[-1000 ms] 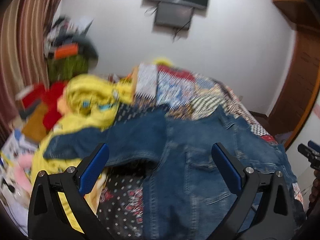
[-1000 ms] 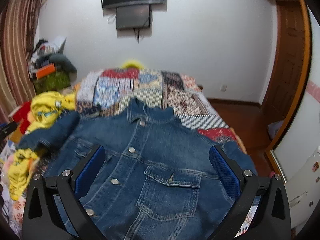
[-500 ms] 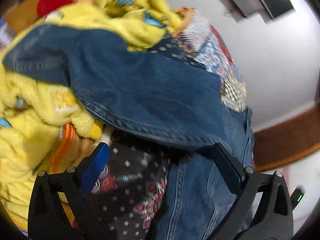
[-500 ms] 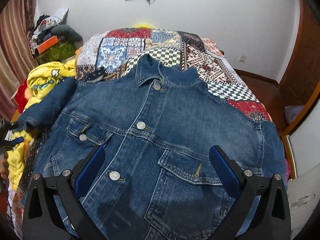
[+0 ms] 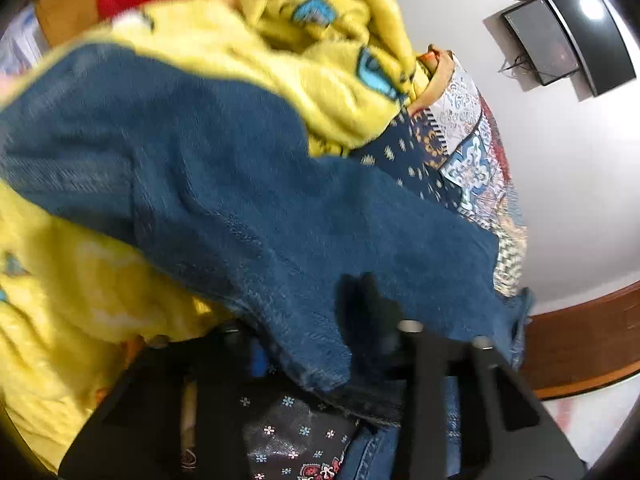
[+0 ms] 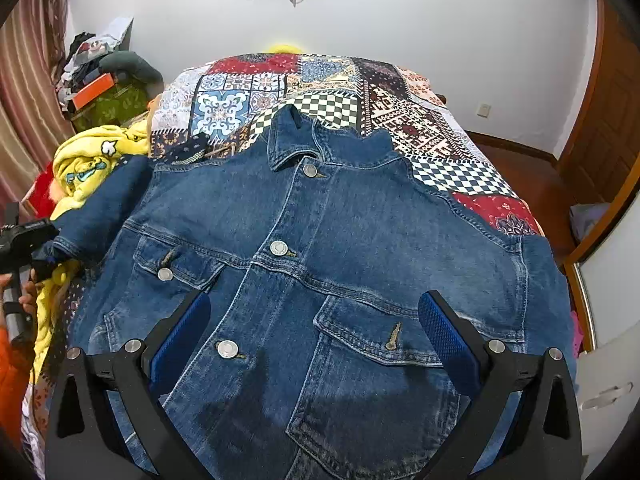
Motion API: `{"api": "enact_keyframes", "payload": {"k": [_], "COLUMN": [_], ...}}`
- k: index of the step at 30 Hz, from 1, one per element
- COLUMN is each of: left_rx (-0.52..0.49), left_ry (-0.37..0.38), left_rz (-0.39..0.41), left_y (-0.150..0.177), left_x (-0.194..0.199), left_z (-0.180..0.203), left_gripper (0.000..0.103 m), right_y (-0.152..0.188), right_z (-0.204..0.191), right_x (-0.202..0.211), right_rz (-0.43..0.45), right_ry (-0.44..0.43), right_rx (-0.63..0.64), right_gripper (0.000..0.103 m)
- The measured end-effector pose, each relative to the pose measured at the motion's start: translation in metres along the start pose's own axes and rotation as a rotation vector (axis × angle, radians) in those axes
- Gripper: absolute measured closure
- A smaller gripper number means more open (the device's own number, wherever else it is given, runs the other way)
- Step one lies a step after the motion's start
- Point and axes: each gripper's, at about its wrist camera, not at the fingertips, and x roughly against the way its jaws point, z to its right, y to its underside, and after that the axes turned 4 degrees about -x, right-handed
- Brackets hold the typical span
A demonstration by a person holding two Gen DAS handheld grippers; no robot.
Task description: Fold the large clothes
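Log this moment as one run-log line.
left tool: closing on denim jacket sleeve | right tool: open above denim jacket front | fold: not started

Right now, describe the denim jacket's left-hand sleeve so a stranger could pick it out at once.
Start at the bed with the patchwork quilt; a denim jacket lies buttoned and face up across it. Follow its shoulder to the picture's left, where the sleeve runs over a yellow cartoon-print blanket. It is the only blue denim on that yellow heap, with the left gripper at its cuff.
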Motion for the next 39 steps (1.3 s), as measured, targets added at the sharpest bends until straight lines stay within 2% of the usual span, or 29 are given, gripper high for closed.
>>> {"api": "enact_keyframes", "payload": {"k": [1,4,6,12,16,20,22,26,31,33,35,39], "left_rx": [-0.034,-0.167,-0.246,-0.408,-0.530,-0.676,-0.762,-0.879,-0.983,-1.008,-0.999,-0.986], "left_ry": [-0.015,-0.085,-0.100,-0.013,0.049,0.096,0.096,0.073,0.009,-0.024,-0.027,-0.011], "left_rz": [0.021,0.123,0.188,0.284,0.282,0.225,0.164,0.002,-0.184,-0.227,-0.262,-0.274], "left_y": [-0.001,-0.007,-0.011,-0.020,-0.003,0.034,0.064,0.118,0.179,0.197,0.207,0.216], "left_x": [0.005,0.026,0.041,0.077,0.082,0.064,0.046,0.003,-0.042,-0.055,-0.061,-0.056], "left_z": [0.009,0.044,0.071,0.155,0.215,0.269,0.290,0.307,0.303,0.297,0.290,0.281], "left_gripper": [0.083,0.083,0.083,0.088,0.091,0.091,0.091,0.091,0.090,0.084,0.070,0.052], "right_y": [-0.001,-0.002,-0.003,-0.002,-0.001,0.003,0.006,0.014,0.027,0.031,0.034,0.038], "right_z": [0.001,0.003,0.006,0.020,0.037,0.057,0.068,0.085,0.101,0.107,0.110,0.112], "right_x": [0.002,0.008,0.013,0.031,0.042,0.050,0.053,0.060,0.065,0.064,0.062,0.057], "right_rz": [0.004,0.018,0.028,0.067,0.083,0.085,0.086,0.078,0.068,0.060,0.047,0.017], "right_ry": [-0.002,-0.007,-0.013,-0.009,-0.010,-0.022,-0.022,-0.018,0.010,0.015,0.016,0.025], "right_rx": [-0.002,-0.012,-0.020,-0.036,-0.070,-0.118,-0.140,-0.167,-0.178,-0.183,-0.184,-0.162], "right_gripper": [0.000,0.000,0.000,0.000,0.000,0.000,0.000,0.000,0.000,0.000,0.000,0.000]}}
